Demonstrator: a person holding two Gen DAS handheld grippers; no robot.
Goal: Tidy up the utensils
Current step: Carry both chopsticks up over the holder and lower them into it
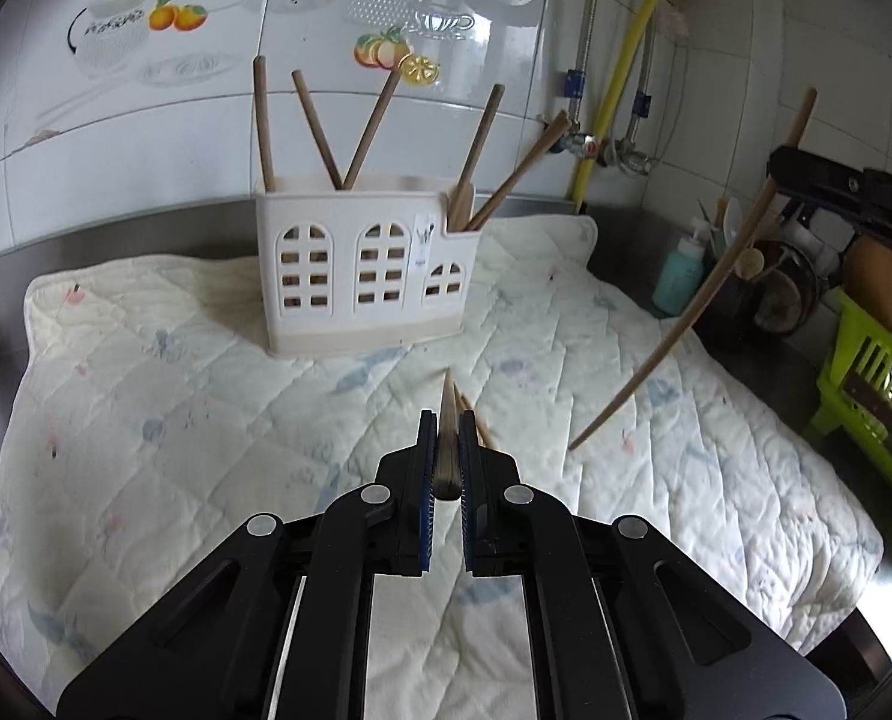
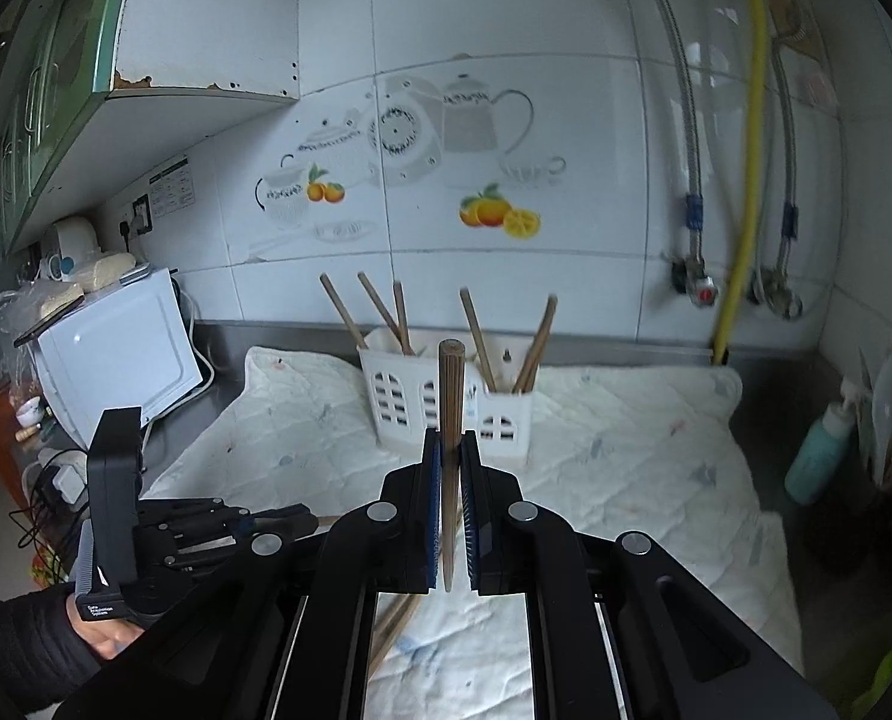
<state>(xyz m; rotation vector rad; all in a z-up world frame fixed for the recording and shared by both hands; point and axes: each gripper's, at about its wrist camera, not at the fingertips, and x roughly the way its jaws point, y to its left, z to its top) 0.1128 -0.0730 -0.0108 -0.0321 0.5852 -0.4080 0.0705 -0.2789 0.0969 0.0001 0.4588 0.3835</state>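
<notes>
A white utensil holder (image 1: 362,264) with arched cut-outs stands on a quilted cloth (image 1: 206,420) and holds several wooden chopsticks (image 1: 320,132). It also shows in the right wrist view (image 2: 446,402). My left gripper (image 1: 446,420) is shut on a chopstick (image 1: 448,450) pointing toward the holder, low over the cloth. My right gripper (image 2: 451,441) is shut on another chopstick (image 2: 449,408), held upright; from the left wrist view this chopstick (image 1: 686,318) slants above the cloth at the right. More chopsticks (image 2: 395,618) lie on the cloth under the right gripper.
A teal bottle (image 1: 680,276), dark pots (image 1: 770,294) and a green basket (image 1: 866,384) stand at the right. A white microwave (image 2: 122,348) stands at the left. Pipes and a yellow hose (image 2: 746,150) run down the tiled wall.
</notes>
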